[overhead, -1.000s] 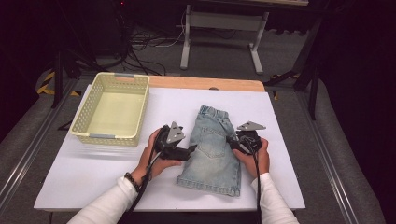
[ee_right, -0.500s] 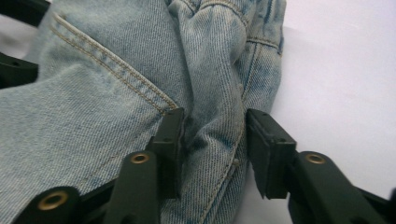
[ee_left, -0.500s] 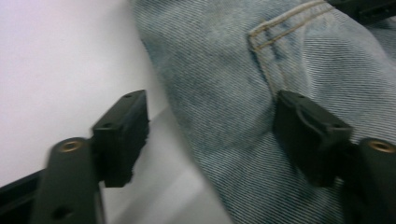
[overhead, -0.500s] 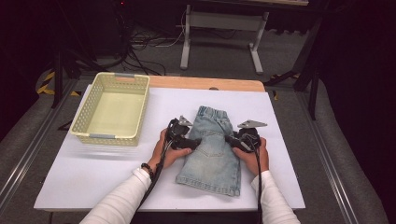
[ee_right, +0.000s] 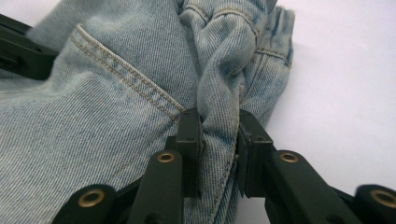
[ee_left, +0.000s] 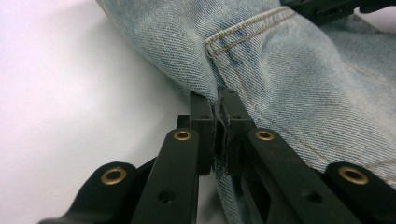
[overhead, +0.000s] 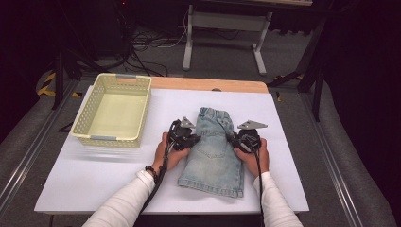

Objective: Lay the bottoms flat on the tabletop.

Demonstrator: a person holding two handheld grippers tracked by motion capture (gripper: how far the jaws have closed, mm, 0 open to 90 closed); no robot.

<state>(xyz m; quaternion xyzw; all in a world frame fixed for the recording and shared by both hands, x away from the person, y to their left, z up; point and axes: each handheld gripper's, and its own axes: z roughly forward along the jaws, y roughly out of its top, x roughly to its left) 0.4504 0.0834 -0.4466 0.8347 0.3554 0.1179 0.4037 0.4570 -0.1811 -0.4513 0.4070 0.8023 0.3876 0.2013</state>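
Observation:
Pale blue denim shorts (overhead: 213, 151) lie flat on the white table (overhead: 94, 179), waistband away from me. My left gripper (overhead: 196, 139) is at their left edge. In the left gripper view its jaws have just closed and the left gripper (ee_left: 218, 100) is shut on a thin pinch of the shorts (ee_left: 303, 70) below a pocket seam. My right gripper (overhead: 232, 140) is at the right edge. Its jaws have just been closing, and the right gripper (ee_right: 219, 121) squeezes a bunched fold of the shorts (ee_right: 93, 116) between its pads.
A pale yellow plastic basket (overhead: 90, 138) stands on the table to the left of the shorts, with nothing in it. Beyond the table's far wooden edge are cables and a metal stand on the floor. Bare white table lies left and right of my hands.
My left hand has moved right to the shorts' left edge and its jaws have closed on the denim. The right hand has stayed at the right edge.

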